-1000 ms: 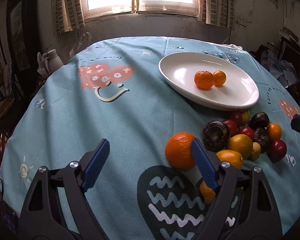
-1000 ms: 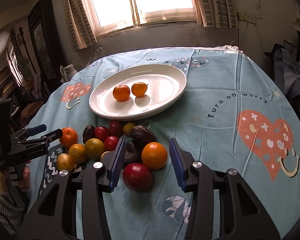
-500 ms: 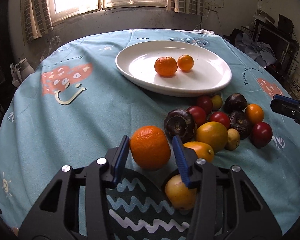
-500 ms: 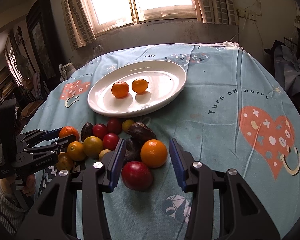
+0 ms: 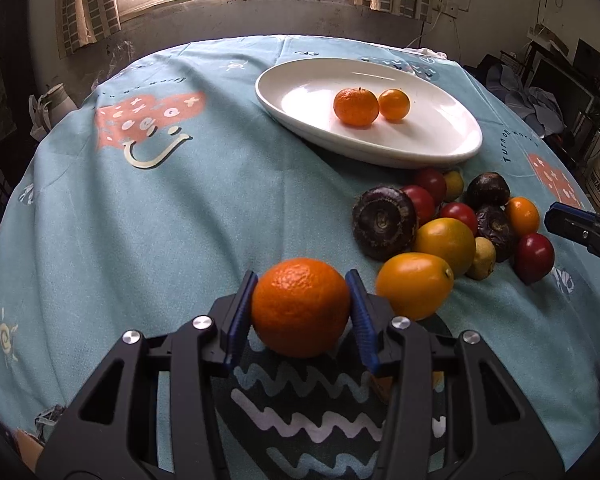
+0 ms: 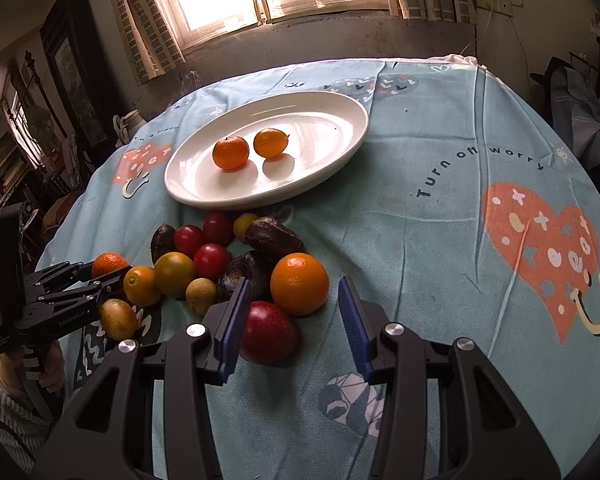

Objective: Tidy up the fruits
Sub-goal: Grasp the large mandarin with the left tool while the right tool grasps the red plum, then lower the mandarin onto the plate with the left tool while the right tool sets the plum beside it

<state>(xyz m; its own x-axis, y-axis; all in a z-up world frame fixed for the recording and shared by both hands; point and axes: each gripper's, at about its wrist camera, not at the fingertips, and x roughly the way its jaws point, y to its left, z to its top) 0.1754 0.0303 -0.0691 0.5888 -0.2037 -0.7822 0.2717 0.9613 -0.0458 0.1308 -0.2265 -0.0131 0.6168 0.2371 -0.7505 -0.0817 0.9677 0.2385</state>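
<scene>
My left gripper point(image 5: 302, 310) is shut on a large orange point(image 5: 300, 307), its blue pads pressed on both sides, low over the tablecloth. It shows from the right wrist view point(image 6: 100, 270) too. A white oval plate point(image 5: 452, 142) at the far right holds two small oranges point(image 5: 356, 106). A pile of fruit point(image 5: 444, 236) lies between plate and gripper: red, yellow, orange and dark brown pieces. My right gripper point(image 6: 290, 316) is open, its jaws around an orange point(image 6: 299, 283) and above a red fruit point(image 6: 269, 333), touching neither.
A teal printed tablecloth point(image 6: 440, 240) covers the round table. A white jug point(image 5: 44, 110) stands off the far left edge. A window and wall lie behind the table. Clutter and furniture stand to the right point(image 5: 560, 80).
My left gripper swung toward the large orange and closed on it. The right gripper stayed open and shifted slightly toward the orange in front of it.
</scene>
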